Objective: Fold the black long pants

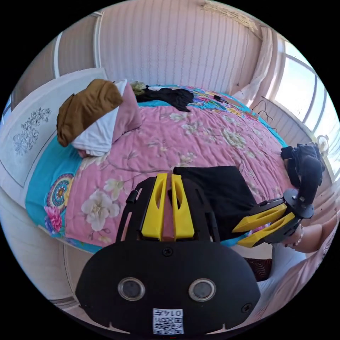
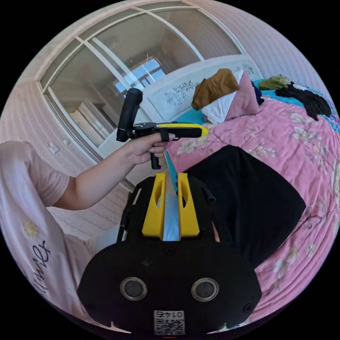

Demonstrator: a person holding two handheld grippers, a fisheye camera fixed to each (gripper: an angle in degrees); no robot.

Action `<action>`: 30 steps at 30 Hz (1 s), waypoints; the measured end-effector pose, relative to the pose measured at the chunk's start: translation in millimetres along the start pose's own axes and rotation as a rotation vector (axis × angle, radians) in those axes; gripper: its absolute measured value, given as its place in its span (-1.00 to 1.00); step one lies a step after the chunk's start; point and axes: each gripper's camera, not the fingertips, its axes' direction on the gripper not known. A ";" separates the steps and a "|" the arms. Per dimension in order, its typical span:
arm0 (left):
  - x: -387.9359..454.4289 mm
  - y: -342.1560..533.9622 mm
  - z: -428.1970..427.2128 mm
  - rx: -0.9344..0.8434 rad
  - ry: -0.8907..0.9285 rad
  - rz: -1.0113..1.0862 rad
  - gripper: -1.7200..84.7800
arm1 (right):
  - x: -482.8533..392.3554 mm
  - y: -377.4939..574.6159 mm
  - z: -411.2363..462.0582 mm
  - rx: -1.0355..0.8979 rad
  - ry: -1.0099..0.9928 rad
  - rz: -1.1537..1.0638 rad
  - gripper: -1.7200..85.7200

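**Black pants folded on the quilt**

Black pants [image 1: 216,194] lie folded flat on the pink quilt [image 1: 177,141], near the bed's edge. We hold our left gripper [image 1: 169,180] just above the quilt beside them, jaws apart by a narrow gap, gripping nothing. Our right gripper [image 2: 171,180] hangs off the bed's edge, jaws likewise parted and empty. A brown garment [image 1: 86,108] tops the pillows [image 1: 106,131].

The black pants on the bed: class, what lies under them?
The folded black pants lie flat on the pink floral quilt, near the bed's edge. The quilt shows all around them; whatever sits directly beneath the fabric is covered.
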 end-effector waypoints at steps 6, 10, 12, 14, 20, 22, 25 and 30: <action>-28.4 57.0 -2.3 -0.025 0.101 -0.089 -0.83 | -18.0 12.6 -21.1 -0.032 0.041 0.024 -0.80; -34.0 66.7 5.7 -0.014 0.153 -0.139 -0.75 | 5.2 36.7 -90.2 0.096 0.237 0.222 -0.74; -37.7 64.8 14.4 0.016 0.158 -0.166 -0.68 | 17.5 49.0 -115.8 0.154 0.345 0.316 -0.69; -40.0 60.4 27.0 -0.013 0.180 -0.183 -0.64 | 35.0 60.3 -130.2 0.149 0.421 0.425 -0.65; -40.9 65.8 57.8 -0.100 0.205 -0.142 -0.69 | 51.6 69.0 -112.6 0.053 0.234 0.541 -0.70; -44.3 66.1 51.3 -0.102 0.257 -0.138 -0.81 | 38.1 66.0 -117.6 0.035 0.299 0.520 -0.77; -40.4 65.3 36.6 -0.126 0.256 -0.110 -0.83 | 8.0 54.1 -140.5 0.039 0.241 0.444 -0.83; 9.2 64.9 -8.8 -0.060 0.304 -0.025 -0.84 | -68.2 35.2 -200.0 0.013 0.291 0.240 -0.88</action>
